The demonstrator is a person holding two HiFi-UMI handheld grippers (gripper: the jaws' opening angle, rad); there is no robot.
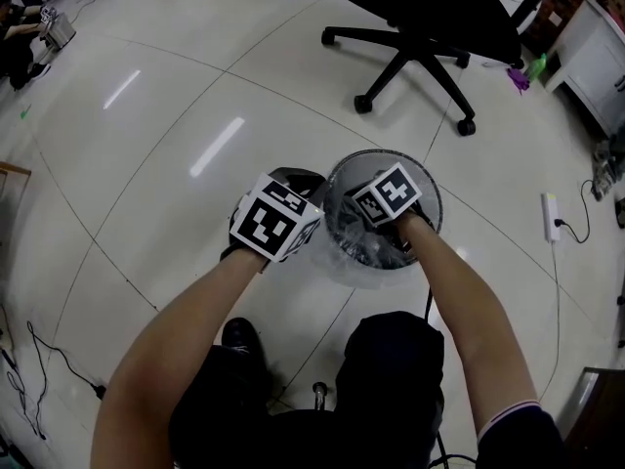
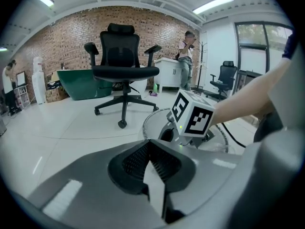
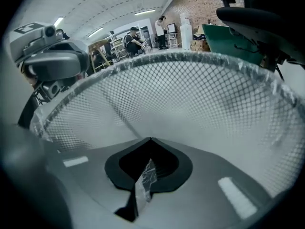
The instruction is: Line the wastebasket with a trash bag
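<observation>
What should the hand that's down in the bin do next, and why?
Probably ease the right gripper a little deeper into the wastebasket. Its jaws are shut on a pinch of clear trash bag and the mesh wall fills its view, so the film likely needs seating lower.

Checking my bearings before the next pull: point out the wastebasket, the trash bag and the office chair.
wastebasket (image 1: 379, 152), head view, far mesh rim.
trash bag (image 3: 145, 180), right gripper view, clear strip pinched between the jaws.
office chair (image 2: 123, 56), left gripper view, backrest.
</observation>
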